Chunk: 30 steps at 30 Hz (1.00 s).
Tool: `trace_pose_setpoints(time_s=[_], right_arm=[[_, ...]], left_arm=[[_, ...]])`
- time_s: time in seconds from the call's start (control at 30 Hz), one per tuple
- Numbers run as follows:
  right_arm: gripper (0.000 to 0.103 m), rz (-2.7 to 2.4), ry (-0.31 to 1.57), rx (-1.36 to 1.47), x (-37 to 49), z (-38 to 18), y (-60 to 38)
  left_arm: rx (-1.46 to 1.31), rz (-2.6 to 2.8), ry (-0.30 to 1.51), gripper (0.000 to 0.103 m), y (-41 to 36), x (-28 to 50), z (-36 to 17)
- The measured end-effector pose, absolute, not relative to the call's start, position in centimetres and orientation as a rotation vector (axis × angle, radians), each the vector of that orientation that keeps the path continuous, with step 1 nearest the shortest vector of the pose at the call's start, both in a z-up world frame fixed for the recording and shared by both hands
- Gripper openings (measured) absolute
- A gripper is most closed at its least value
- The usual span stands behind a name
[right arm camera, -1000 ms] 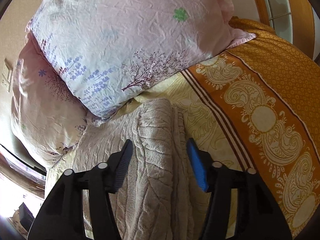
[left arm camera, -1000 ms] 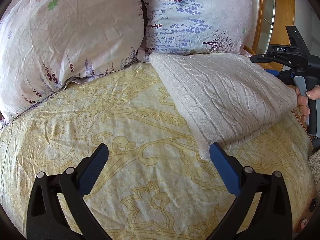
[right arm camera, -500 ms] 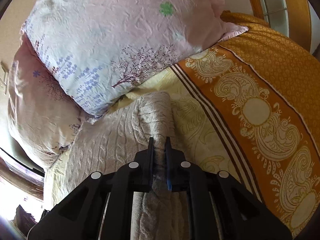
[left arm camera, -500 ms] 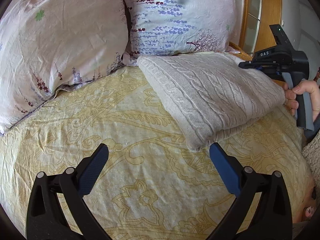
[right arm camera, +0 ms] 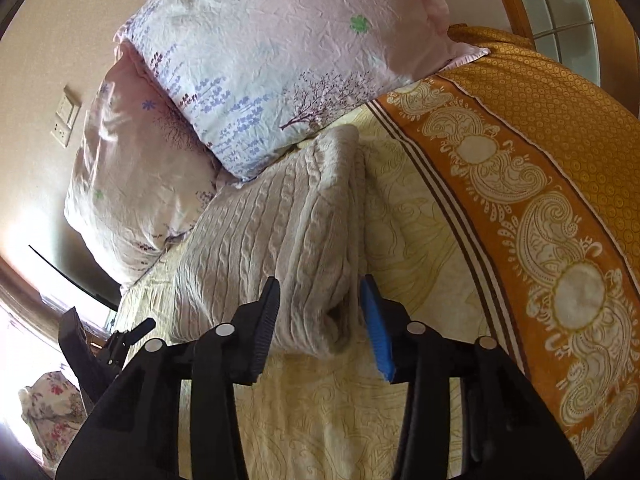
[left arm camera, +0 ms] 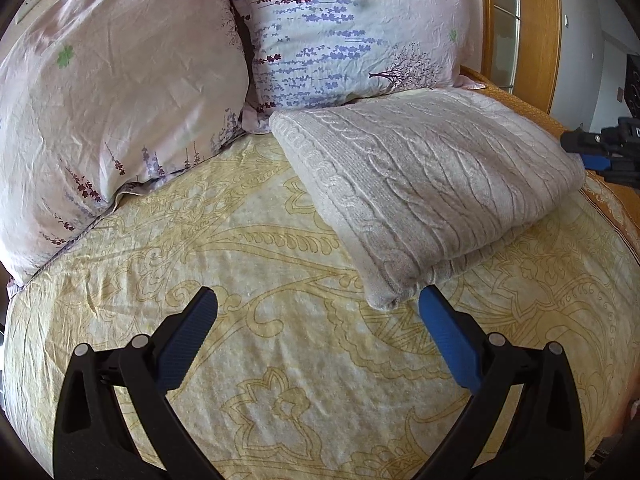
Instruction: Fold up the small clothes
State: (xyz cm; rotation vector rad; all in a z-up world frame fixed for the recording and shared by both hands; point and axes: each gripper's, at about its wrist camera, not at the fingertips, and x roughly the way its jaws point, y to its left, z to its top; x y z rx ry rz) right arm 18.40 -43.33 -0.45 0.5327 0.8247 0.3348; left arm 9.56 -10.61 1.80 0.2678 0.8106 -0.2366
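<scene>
A bed covered by a pale yellow sheet with a scrolling paisley print (left arm camera: 280,264) fills both views, its far right edge bordered by an orange patterned band (right arm camera: 552,184). At the head, left to right, lie a pink floral pillow (left arm camera: 112,92) and a pale blue-and-pink lavender-print pillow (left arm camera: 352,32), touching each other. The folded grey cable-knit sweater (left arm camera: 424,184) lies on the sheet right of centre, its far edge against the lavender-print pillow. The left gripper (left arm camera: 316,320) is angled down over bare sheet, its blue-padded jaws spread wide with nothing between them; the right pad stands just beside the sweater's near corner. The right gripper (right arm camera: 320,312) points down along the sweater's folded right edge; its jaws are opening, with the sweater's near corner lying between the pads, which do not press on it. In the left wrist view, that gripper's tip sits at the sweater's right side.
</scene>
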Motion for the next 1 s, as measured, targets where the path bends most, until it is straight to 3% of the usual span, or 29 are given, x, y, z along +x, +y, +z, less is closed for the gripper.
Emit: trace_pose_setpoints(time_s=[0.07,0.13,0.3,0.4,0.47,0.6,0.83,0.93,1.0], right_arm=[[0.023,0.346,0.839,0.503,18.9,-1.0,-42.6],[0.016,0.341,0.838,0.485,19.2,-1.1,-42.5],[0.016,0.366,0.806,0.463,19.0,-0.1,-42.3],[0.023,0.369,0.854,0.452,19.3,-0.6,-41.9],[0.012,0.357,0.842,0.436,19.1,-0.6,-41.8],[0.010,0.294,0.759,0.450,17.8,1.1,-43.4],[0.011,0.254,0.882,0.462,19.2,-2.0,-43.2],[0.017,0.268,0.906,0.482,19.8,-1.9,-43.5],[0.050,0.272,0.912,0.531,19.8,-1.6,-44.5]], left_arm=[[0.280,-0.223,0.818,0.100,-10.9,9.9,1.6],[0.303,-0.205,0.821,0.097,-11.3,10.1,1.3],[0.360,-0.187,0.826,0.096,-12.0,10.3,1.0],[0.326,-0.184,0.840,0.096,-11.6,10.6,1.0],[0.289,-0.181,0.845,0.096,-11.1,10.8,1.2],[0.219,-0.153,0.821,0.095,-9.8,10.8,2.3],[0.166,-0.160,0.901,0.094,-9.1,11.8,0.8],[0.084,-0.220,0.925,0.092,-8.2,11.9,0.8],[0.031,-0.280,0.929,0.092,-7.6,11.5,1.6]])
